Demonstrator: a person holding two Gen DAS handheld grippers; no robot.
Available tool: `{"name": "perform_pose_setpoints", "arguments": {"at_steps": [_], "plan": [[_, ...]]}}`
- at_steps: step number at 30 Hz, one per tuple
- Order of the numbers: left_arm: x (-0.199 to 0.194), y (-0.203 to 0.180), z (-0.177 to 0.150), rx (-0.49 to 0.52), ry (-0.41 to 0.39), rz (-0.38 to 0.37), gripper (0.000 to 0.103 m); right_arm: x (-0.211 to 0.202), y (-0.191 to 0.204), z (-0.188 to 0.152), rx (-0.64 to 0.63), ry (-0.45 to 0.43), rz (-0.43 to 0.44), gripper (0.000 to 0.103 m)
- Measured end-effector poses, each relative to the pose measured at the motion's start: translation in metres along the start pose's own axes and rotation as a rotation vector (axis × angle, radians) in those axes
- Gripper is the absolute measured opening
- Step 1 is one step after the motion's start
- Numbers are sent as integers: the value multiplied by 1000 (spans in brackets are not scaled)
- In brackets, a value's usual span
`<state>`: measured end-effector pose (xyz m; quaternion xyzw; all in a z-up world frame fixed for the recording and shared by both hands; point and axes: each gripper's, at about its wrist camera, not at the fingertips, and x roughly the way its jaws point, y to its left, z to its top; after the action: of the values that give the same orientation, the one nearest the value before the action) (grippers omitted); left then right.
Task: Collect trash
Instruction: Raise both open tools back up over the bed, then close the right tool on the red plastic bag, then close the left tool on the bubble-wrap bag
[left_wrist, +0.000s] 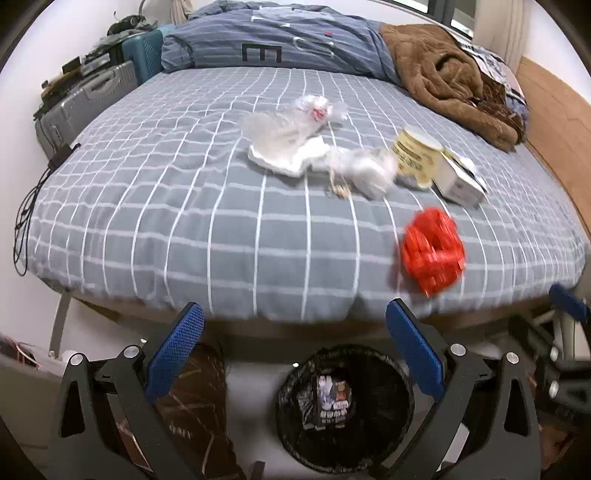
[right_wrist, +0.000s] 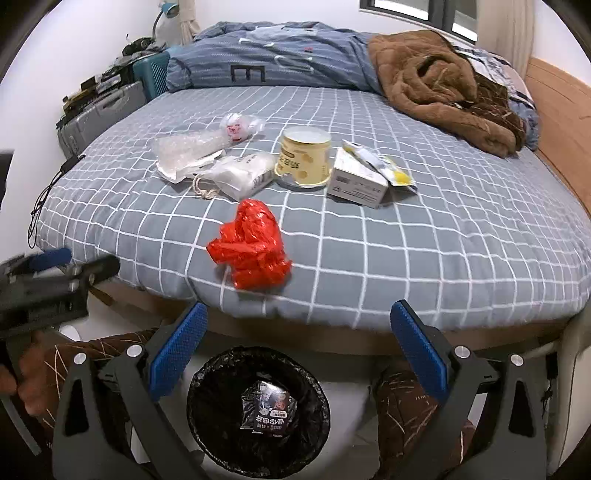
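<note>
I hold my left gripper and my right gripper with jaws spread wide, nothing between the blue pads, both above the black-lined trash bin (one dark printed wrapper lies inside). On the grey checked bed, the crumpled red wrapper lies at 12 o'clock from the bin, near the mattress edge. Beyond it, at 11 to 1 o'clock, sit a clear plastic bag, a yellow tub and a white carton.
</note>
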<state>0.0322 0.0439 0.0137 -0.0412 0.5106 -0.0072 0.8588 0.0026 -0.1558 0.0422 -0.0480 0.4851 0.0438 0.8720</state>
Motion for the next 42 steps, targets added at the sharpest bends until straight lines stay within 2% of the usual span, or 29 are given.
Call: {"name": "perform_pose_setpoints", "arguments": {"at_steps": [14, 21, 30, 36, 42], "plan": [[61, 19, 105, 6, -9, 14, 97, 57, 14, 38, -22, 58, 35, 95], [87, 25, 156, 45, 12, -30, 97, 78, 21, 47, -31, 87, 44, 92], [121, 18, 191, 75, 42, -29, 97, 99, 20, 46, -14, 126, 67, 88], [142, 9, 196, 109, 72, -12, 95, 111, 24, 46, -11, 151, 109, 78], [158, 4, 195, 150, 107, 9, 80, 116, 26, 43, -10, 174, 180, 57]]}}
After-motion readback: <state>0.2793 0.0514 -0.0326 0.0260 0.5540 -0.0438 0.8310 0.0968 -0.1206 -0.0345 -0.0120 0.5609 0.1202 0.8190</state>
